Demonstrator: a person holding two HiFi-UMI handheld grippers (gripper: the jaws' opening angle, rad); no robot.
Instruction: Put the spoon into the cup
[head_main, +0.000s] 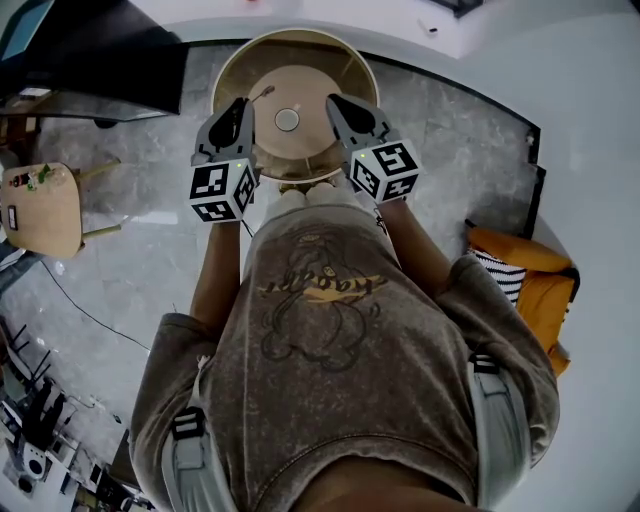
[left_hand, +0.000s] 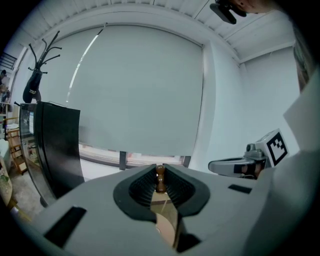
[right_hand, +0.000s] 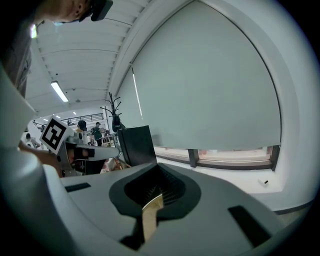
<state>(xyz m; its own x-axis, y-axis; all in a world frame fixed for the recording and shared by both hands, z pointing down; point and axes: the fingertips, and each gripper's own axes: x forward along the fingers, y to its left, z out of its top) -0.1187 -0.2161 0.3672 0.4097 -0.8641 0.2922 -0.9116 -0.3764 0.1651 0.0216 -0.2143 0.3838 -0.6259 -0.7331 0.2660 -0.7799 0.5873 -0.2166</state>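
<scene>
Wood-brown and slim, the spoon with a beaded handle end (left_hand: 160, 178) is pinched between the pads of the left gripper (head_main: 241, 106), its long axis poking out past the tips. The small pale round cup (head_main: 287, 120) stands on the round tan wooden table (head_main: 310, 85), just to that gripper's right. Beyond it, the right gripper (head_main: 336, 102) has its jaws together on nothing. The left hand is nearer, I'd say.

Left gripper (left_hand: 160, 167) is covering most of the spoon (left_hand: 160, 181). Only a knobbed brown end is showing between the pads; the bowl is hidden. In the head view, the round table (head_main: 350, 62) is losing its near rim under the person's shoes (head_main: 305, 197). The cup (head_main: 287, 120) is showing too small for detail.
</scene>
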